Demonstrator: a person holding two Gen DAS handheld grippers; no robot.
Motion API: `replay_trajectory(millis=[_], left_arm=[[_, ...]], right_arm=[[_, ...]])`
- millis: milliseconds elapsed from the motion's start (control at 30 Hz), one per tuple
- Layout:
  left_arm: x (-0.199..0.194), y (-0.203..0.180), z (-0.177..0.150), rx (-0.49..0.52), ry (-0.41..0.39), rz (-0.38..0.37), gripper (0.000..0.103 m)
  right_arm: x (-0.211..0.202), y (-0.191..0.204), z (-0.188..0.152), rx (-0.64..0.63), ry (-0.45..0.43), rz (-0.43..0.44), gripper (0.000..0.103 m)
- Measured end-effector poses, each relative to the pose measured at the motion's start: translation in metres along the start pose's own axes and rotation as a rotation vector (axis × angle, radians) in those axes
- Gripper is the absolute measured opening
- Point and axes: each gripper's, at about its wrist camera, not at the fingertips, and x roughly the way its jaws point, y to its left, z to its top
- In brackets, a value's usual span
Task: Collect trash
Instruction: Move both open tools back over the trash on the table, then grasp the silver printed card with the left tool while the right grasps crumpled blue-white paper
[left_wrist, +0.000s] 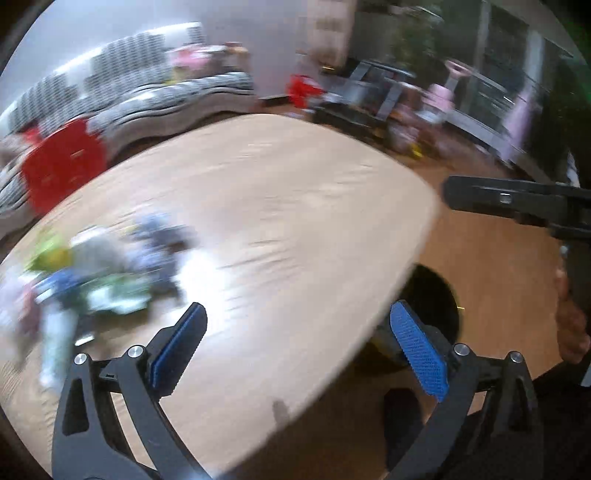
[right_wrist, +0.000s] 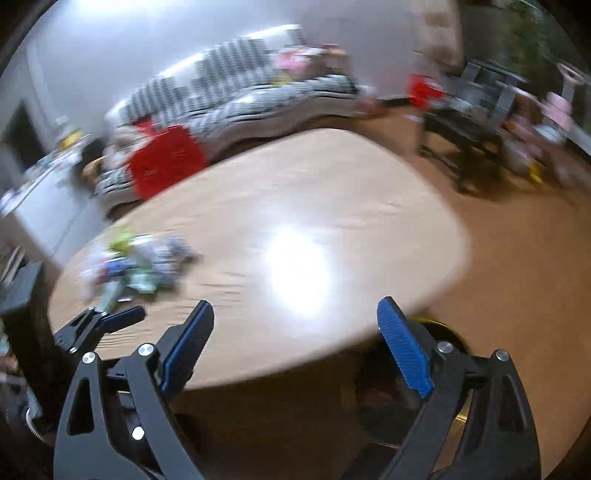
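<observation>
A blurred heap of trash (left_wrist: 92, 269) (green, blue, white and grey wrappers) lies on the left part of the light wooden table (left_wrist: 277, 206). My left gripper (left_wrist: 299, 306) hangs open above the table's near edge with nothing between its blue pads. My right gripper (right_wrist: 295, 302) is also open and holds nothing, over the same edge, with the trash heap (right_wrist: 136, 262) far to its left. A dark round bin (left_wrist: 437, 295) stands on the floor under the table's edge, and its yellow-edged rim (right_wrist: 447, 330) shows in the right wrist view. One finger (right_wrist: 123, 316) of the left gripper shows at lower left.
A black-and-white patterned sofa (right_wrist: 236, 99) runs behind the table, with a red round thing (right_wrist: 166, 162) in front of it. Black frames and pink toys (right_wrist: 476, 125) crowd the floor at the right. A white cabinet (right_wrist: 48, 206) stands at the left. A person's hand (left_wrist: 572, 325) shows.
</observation>
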Motion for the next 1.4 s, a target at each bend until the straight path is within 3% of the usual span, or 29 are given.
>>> replay_trajectory(millis=[200, 300, 400, 667, 867, 1133, 1167, 1233, 1300, 1400], left_arm=[[-0.054, 0.11, -0.034, -0.117, -0.033, 0.191, 0.097], [-0.071, 0.155, -0.051, -0.172, -0.032, 0.273, 0.097], [-0.076, 0.188, -0.065, -0.206, -0.015, 0.308, 0.097], [-0.045, 0.2, -0.068, -0.198, 0.02, 0.276, 0.097], [-0.003, 0.207, -0.063, -0.178, 0.052, 0.241, 0.097], [0.025, 0.218, -0.062, -0.197, 0.097, 0.251, 0.095], [0.025, 0.217, -0.063, -0.199, 0.092, 0.252, 0.093], [0.024, 0.215, -0.063, -0.203, 0.088, 0.259, 0.078], [0.021, 0.21, -0.061, -0.184, 0.086, 0.247, 0.063], [0.016, 0.205, -0.057, -0.191, 0.093, 0.242, 0.062]], right_arm=[[0.038, 0.098, 0.008, -0.177, 0.007, 0.088, 0.087], [0.056, 0.123, 0.004, -0.218, 0.023, 0.083, 0.087], [0.079, 0.14, 0.009, -0.235, 0.047, 0.071, 0.087], [0.13, 0.14, 0.014, -0.199, 0.102, 0.037, 0.086], [0.173, 0.137, 0.025, -0.161, 0.149, 0.03, 0.079], [0.204, 0.134, 0.022, -0.135, 0.218, 0.037, 0.058], [0.207, 0.133, 0.022, -0.132, 0.225, 0.038, 0.055], [0.212, 0.13, 0.02, -0.113, 0.244, 0.049, 0.041], [0.212, 0.125, 0.02, -0.08, 0.255, 0.078, 0.036], [0.206, 0.125, 0.021, -0.078, 0.239, 0.08, 0.03]])
